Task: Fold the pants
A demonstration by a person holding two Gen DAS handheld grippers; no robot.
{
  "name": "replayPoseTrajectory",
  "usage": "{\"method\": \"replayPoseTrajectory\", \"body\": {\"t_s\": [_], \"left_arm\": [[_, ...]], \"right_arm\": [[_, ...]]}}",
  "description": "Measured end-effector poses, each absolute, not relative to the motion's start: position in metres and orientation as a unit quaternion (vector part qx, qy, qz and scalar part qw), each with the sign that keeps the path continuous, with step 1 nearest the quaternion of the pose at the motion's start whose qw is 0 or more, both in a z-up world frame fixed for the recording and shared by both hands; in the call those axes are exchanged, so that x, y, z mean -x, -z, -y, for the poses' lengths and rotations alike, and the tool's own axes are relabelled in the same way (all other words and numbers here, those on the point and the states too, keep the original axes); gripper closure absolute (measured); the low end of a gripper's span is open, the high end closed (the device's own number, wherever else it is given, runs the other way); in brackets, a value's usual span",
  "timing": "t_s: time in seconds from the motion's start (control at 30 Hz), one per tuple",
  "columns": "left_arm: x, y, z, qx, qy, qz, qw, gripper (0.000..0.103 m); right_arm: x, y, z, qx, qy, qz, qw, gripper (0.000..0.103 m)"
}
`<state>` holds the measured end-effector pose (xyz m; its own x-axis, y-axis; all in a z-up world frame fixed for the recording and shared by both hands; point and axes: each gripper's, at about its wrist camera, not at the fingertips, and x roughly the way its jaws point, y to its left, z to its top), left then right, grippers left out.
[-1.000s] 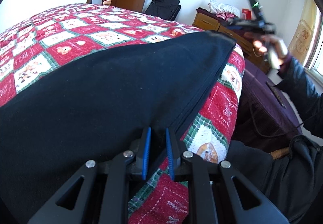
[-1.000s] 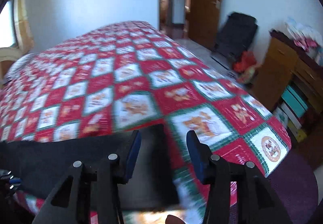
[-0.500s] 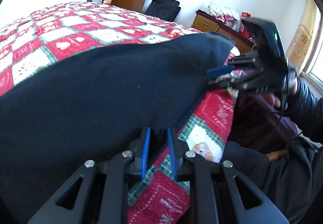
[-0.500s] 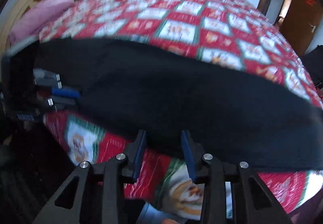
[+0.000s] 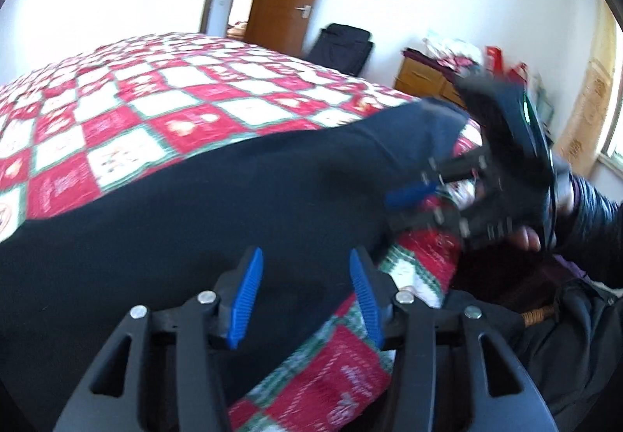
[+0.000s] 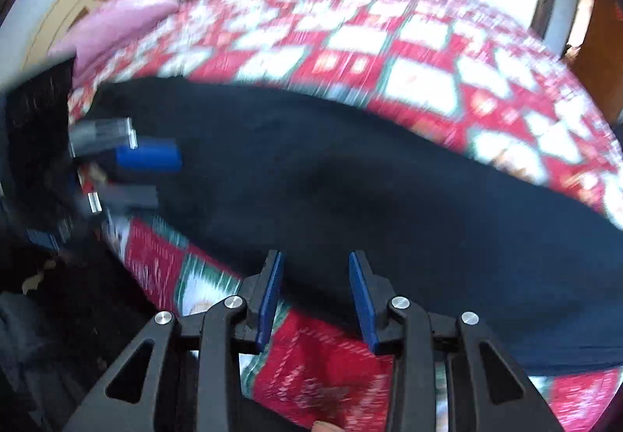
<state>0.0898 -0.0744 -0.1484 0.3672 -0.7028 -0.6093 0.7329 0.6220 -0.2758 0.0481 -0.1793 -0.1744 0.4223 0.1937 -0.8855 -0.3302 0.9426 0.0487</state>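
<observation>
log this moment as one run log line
stage: pre-grasp | left gripper: open, at near edge of pants | right gripper: open, same edge | pants: flat on quilt

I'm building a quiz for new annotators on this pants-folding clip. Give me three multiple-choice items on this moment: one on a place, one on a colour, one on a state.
1. Where do the pants lie?
A. on the floor
B. along the near edge of the quilt
C. on the dresser

2. What colour are the pads of the left gripper?
A. blue
B. yellow
C. white

3. How do the jaws of the right gripper stand?
A. shut on the pants
B. shut on the quilt
C. open

Answers: 1 B, the dark cloth stretches along the bed's edge in both views. 2 A, blue ribbed pads show on both fingers. 3 C, a wide gap shows between the fingers, cloth unpinched.
</observation>
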Motion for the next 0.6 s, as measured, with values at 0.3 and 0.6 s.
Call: {"method": "replayPoseTrajectory", "body": {"t_s": [0.3, 0.6], "left_arm": [[-0.091, 0.166, 0.055, 0.010, 0.425, -0.387, 0.818, 0.053], [-0.095, 0.141, -0.014, -0.003, 0.333, -0.338, 0.880, 0.032]], "right_arm": [[-0.044, 0.176, 0.168, 0.105, -0.168, -0.540, 0.818, 0.065], [-0.091, 0.121, 0.164, 0.021, -0.224, -0.495, 0.839, 0.065]]}}
